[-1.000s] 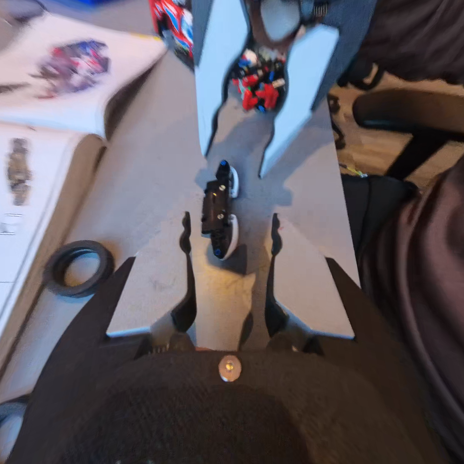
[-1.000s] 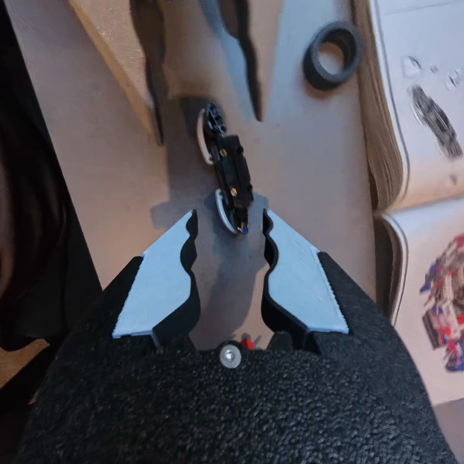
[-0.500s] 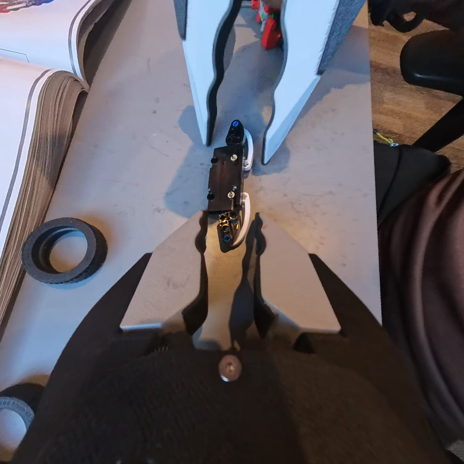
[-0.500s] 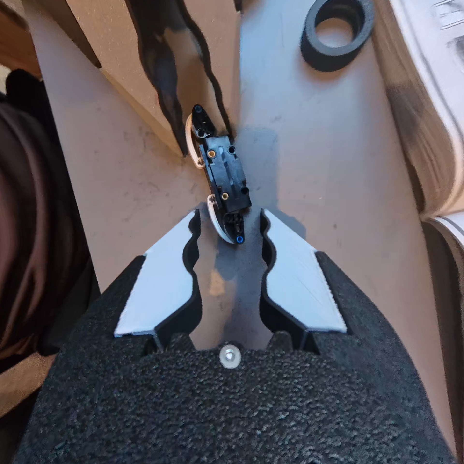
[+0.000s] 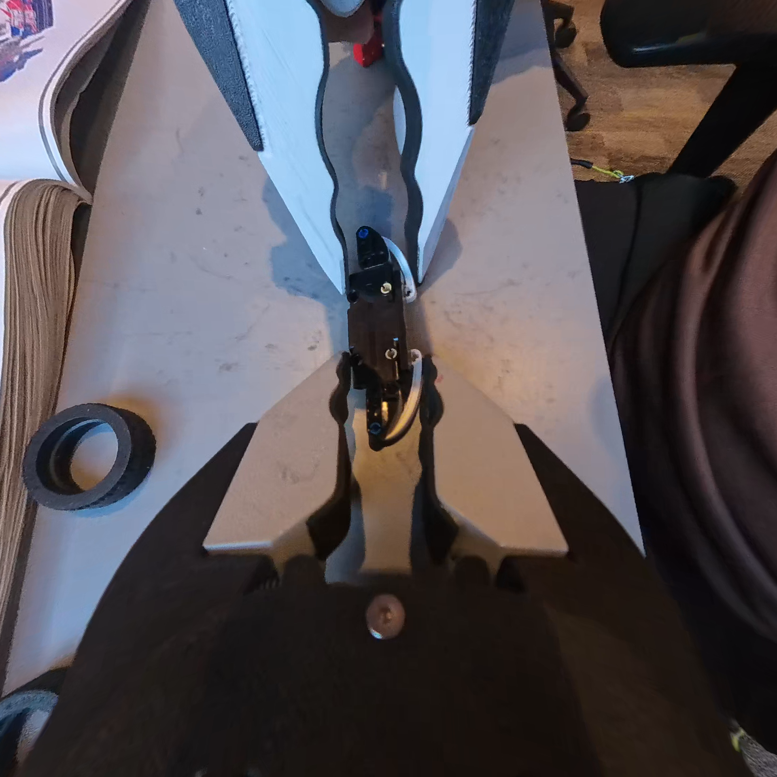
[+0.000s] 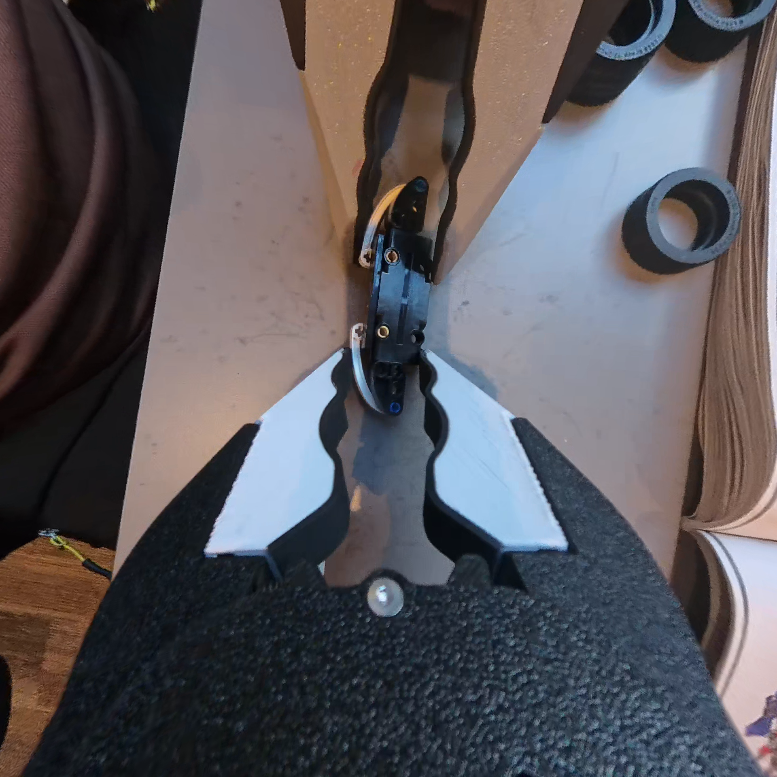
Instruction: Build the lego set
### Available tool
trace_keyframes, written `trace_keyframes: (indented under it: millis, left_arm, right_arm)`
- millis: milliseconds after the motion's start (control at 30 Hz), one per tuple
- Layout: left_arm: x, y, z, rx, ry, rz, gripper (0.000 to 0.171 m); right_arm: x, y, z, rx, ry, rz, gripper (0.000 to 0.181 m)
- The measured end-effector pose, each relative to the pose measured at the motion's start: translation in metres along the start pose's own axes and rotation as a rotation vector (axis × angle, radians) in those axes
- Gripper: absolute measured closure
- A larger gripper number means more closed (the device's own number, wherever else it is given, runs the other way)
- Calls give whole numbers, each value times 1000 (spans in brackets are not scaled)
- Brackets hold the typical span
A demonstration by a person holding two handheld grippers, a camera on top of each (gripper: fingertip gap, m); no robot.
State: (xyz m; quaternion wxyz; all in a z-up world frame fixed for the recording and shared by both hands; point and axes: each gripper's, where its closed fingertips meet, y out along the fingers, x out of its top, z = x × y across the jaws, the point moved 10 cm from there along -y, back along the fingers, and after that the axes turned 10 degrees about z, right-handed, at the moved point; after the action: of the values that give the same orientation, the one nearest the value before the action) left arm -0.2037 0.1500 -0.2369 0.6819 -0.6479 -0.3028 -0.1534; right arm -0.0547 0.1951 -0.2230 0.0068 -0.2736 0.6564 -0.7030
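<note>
Grey tabletop (image 5: 176,294) carries a black assembly (image 5: 376,332) mid-surface, tyre (image 5: 88,456) and manual (image 5: 29,269) toward one edge. Left gripper (image 5: 384,363) and right gripper (image 6: 382,357) each sit narrowed around opposite ends, apparently pinching it. Squeeze evenly, avoiding the white arches.

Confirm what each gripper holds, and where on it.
Both hold the black lego assembly, one at each end. Left gripper pinches the end nearest its camera, right gripper the opposite end, each across a white curved piece.
</note>
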Motion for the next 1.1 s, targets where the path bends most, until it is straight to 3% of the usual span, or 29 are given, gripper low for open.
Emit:
trace_keyframes:
  millis: [233,667,867,1100]
  left_arm:
    - [-2,0,3,-31,-43,15,138]
    - [2,2,-10,141,14,17,140]
    - [-1,1,-15,148,-97,26,110]
    - [-18,-12,-28,192,-181,27,109]
  right_arm:
    - [-3,-3,-1,-97,26,33,148]
    - [-18,-12,-5,-250,138,53,146]
    - [-18,-31,5,-309,188,33,144]
    - [-39,-69,38,-449,345,-69,147]
